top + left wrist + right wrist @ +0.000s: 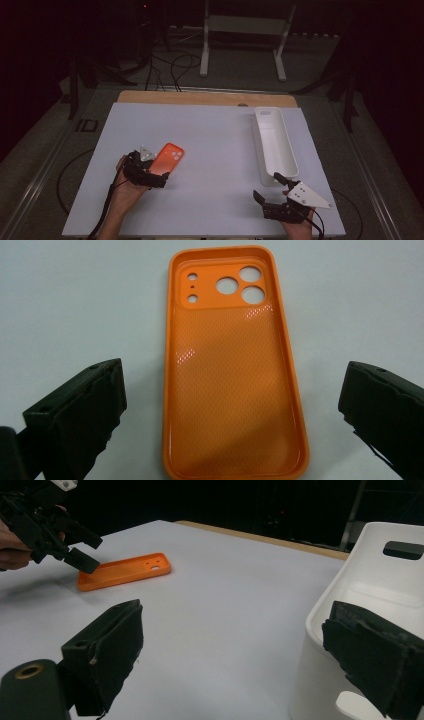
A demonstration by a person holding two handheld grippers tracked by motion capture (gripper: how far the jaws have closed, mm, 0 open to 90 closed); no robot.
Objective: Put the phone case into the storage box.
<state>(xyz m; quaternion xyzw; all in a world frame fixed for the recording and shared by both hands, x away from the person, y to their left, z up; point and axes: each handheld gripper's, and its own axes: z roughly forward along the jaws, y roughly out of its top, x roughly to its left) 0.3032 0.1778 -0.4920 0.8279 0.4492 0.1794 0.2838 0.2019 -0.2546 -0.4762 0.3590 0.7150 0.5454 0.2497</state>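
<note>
An orange phone case point(168, 156) lies flat on the white table top point(215, 145), inner side up, camera holes at its far end. My left gripper point(156, 171) is open, its jaws on either side of the case's near end without touching it. In the left gripper view the case point(232, 375) runs up the middle between the two black jaws of that gripper point(232, 407). My right gripper point(268, 186) is open at the front right, just in front of a long white bin point(276, 145), with nothing between its jaws. From the right gripper point(240, 650) I see the case point(125, 570) and the bin point(360, 580).
The white bin stands lengthwise along the table's right side and looks empty. A wooden strip point(205, 97) borders the far edge. Beyond the table, a white metal stand point(245, 30) and loose cables point(175, 65) are on the dark floor.
</note>
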